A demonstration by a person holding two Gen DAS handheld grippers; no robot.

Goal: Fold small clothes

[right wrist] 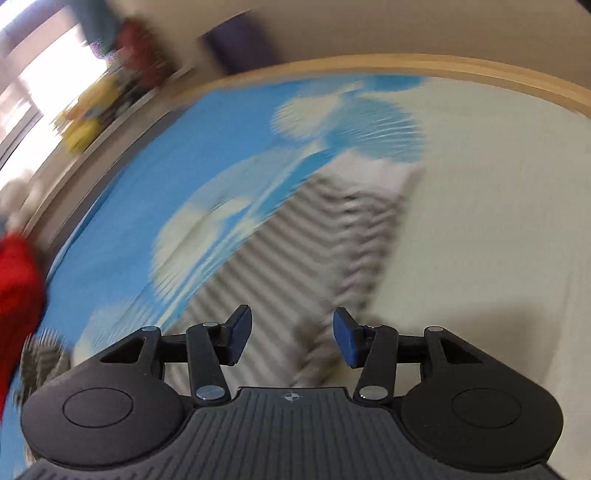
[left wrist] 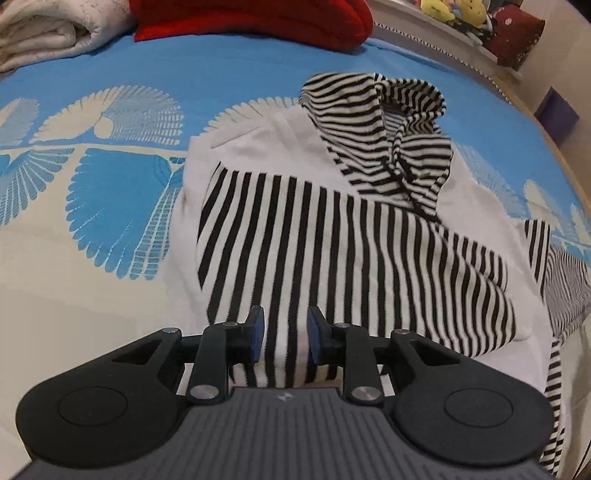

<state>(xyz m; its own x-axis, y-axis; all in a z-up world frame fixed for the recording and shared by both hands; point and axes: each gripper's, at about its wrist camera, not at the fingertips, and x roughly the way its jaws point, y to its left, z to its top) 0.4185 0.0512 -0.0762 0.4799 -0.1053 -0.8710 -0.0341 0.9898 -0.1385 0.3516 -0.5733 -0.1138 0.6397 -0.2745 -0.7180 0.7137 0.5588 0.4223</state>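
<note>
On the bed cover point(left wrist: 110, 229), blue with white feather print, lies the striped garment point(left wrist: 332, 236), black-and-white, partly folded, its striped hood bunched at the far end. Left claw point(left wrist: 284, 334) hangs just above the garment's near edge, jaws a little apart, blue pads not pressing cloth, nothing gripped. Beyond the garment: red cushion point(left wrist: 258, 18) and a rolled cream blanket point(left wrist: 40, 33) at the far side of the bed.

Right wrist view, heavily blurred: right claw point(right wrist: 291, 338) stands open and empty, over the garment's point(right wrist: 295, 236) near end. Wooden bed edge point(right wrist: 406, 64) curves beyond the garment; red cushion point(right wrist: 16, 288) off to its left.
</note>
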